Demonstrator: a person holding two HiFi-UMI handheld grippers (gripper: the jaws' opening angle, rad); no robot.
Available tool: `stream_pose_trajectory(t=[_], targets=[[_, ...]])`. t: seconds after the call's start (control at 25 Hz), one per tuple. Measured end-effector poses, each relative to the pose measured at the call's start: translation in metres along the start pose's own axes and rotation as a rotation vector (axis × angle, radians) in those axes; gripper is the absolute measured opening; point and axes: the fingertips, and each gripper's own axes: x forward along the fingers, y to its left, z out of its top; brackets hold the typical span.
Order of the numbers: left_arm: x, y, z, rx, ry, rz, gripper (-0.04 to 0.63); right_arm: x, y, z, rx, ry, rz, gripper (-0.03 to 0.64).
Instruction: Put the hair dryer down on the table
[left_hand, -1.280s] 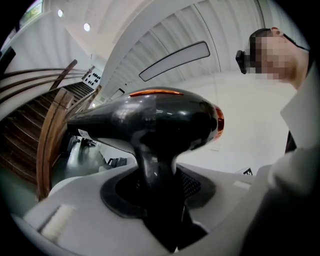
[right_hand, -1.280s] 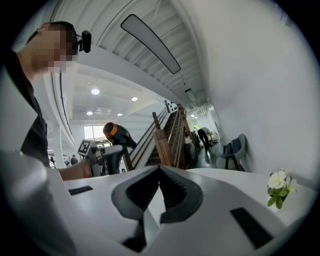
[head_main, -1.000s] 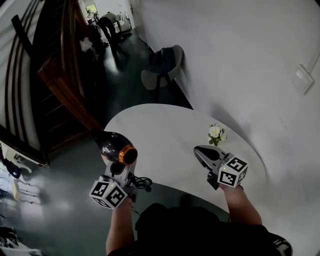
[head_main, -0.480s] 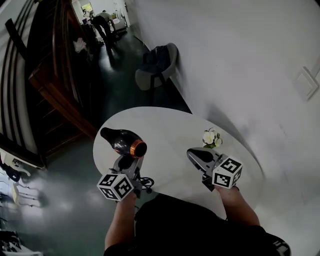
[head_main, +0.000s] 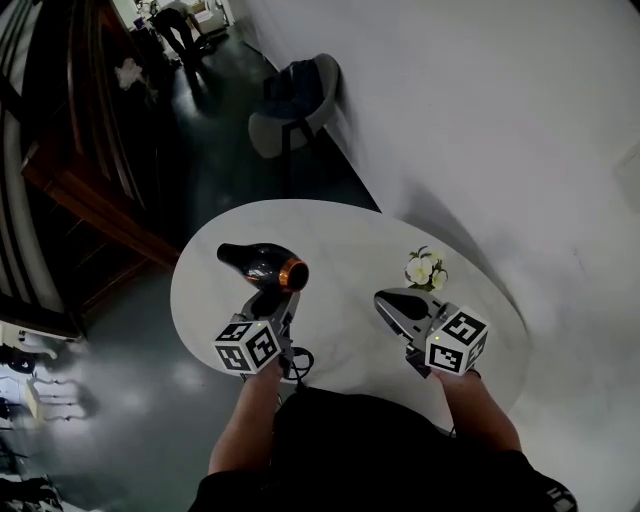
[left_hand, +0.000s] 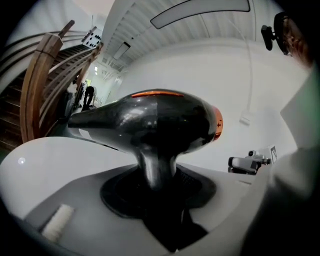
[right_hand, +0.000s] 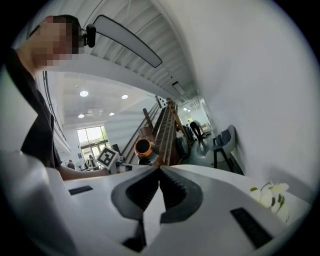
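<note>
The left gripper (head_main: 268, 308) clamps the hair dryer (head_main: 262, 266) by its stiff, probably slick handle over the left side of the table (head_main: 340, 235), the body likely top-heavy; the right gripper (head_main: 393, 302) hangs closed, empty.

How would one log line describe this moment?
left gripper: shut on hair dryer handle | hair dryer: over table | right gripper: shut, empty

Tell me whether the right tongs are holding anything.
No, the right tongs are shut, their jaws meeting at the tips with nothing gripped between them.
</note>
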Motion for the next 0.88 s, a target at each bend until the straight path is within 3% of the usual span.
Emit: stream_pose_trajectory(t=[0.56, 0.88], targets=[[0.111, 0.039, -0.048, -0.072, 0.270, -0.029, 0.172, -0.001, -0.038, -0.027, 0.105, 0.042, -0.100, 0.012], [0.144, 0.039, -0.058, -0.097, 0.321, -0.064, 0.172, 0.005, -0.041, -0.051, 0.116, 0.095, -0.094, 0.011]])
